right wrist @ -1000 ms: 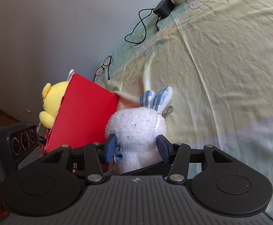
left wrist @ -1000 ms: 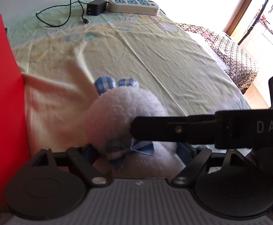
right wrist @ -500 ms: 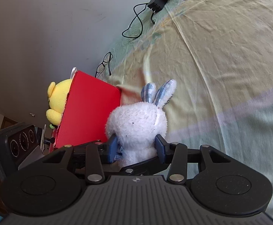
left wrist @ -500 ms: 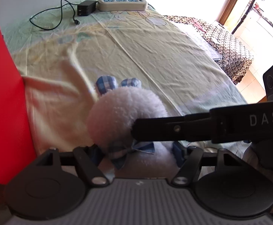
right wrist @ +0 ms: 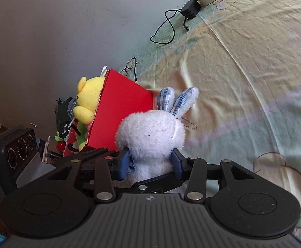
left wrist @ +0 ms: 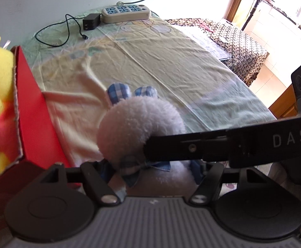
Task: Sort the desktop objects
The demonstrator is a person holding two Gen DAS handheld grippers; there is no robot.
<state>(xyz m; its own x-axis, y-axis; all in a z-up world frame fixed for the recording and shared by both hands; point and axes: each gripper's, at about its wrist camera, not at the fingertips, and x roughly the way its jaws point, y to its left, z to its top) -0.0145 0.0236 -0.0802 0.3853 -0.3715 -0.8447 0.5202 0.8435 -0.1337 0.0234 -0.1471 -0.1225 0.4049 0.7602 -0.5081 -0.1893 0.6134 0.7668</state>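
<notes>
White plush rabbit (right wrist: 150,132): clamped by right gripper (right wrist: 151,163) and left gripper (left wrist: 150,168); red box (right wrist: 121,111) adjacent; right finger (left wrist: 222,146) hides its face

Both tongs grip the white plush rabbit (left wrist: 138,124) beside the red box (left wrist: 34,111).

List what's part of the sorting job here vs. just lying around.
In the job:
- white bunny, gripped by the right gripper and the left gripper
- red box holding the yellow plush

Lying about:
- glasses
- charger
- power strip
</notes>
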